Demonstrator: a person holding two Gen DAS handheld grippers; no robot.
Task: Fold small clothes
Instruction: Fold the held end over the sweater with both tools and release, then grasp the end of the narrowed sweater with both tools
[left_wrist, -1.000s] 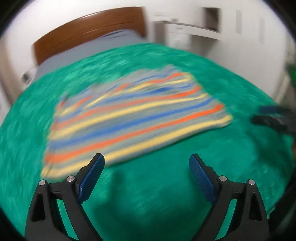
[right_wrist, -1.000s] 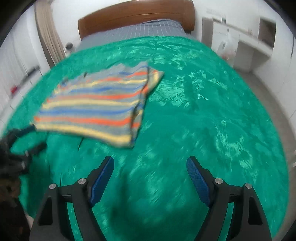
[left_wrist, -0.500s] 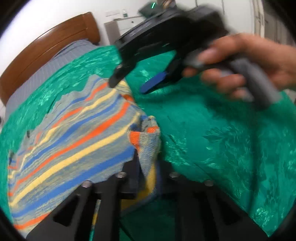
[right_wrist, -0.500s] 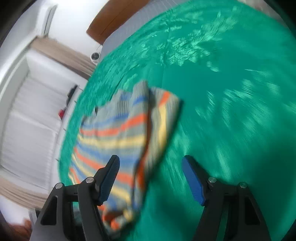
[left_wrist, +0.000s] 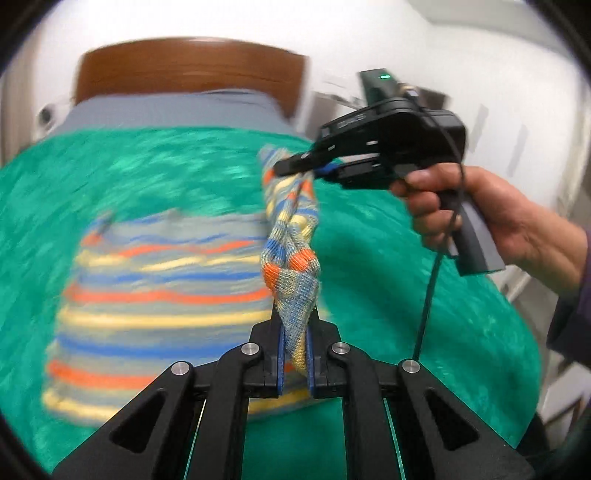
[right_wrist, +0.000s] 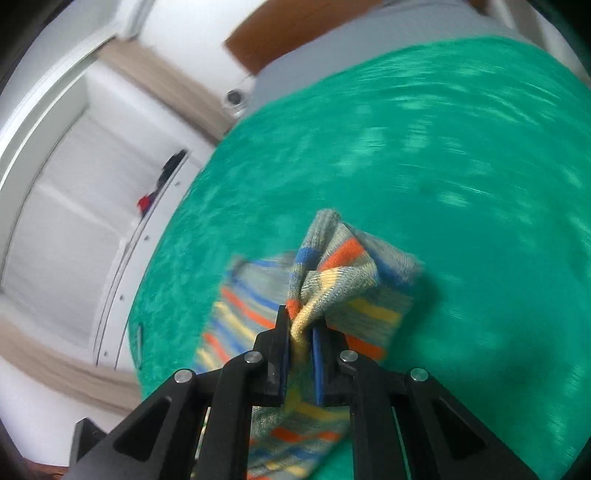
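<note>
A small knit garment (left_wrist: 166, 295) with orange, yellow, blue and grey stripes lies on a green bedspread (left_wrist: 147, 177). My left gripper (left_wrist: 294, 332) is shut on its near right corner, lifted off the bed. My right gripper (left_wrist: 314, 168), held by a hand, is shut on the far right corner, so the right edge hangs twisted between the two. In the right wrist view the right gripper (right_wrist: 300, 328) pinches a bunched fold of the garment (right_wrist: 332, 280) above the bedspread (right_wrist: 461, 184).
A brown wooden headboard (left_wrist: 184, 70) and grey sheet (left_wrist: 173, 110) are at the far end of the bed. White cabinets (right_wrist: 74, 184) and beige curtains stand at the left in the right wrist view. A cable (left_wrist: 428, 295) hangs from the right gripper.
Both grippers came in open, then shut on the garment's right edge, the left first. That edge is now lifted off the bed and stretched between them.
</note>
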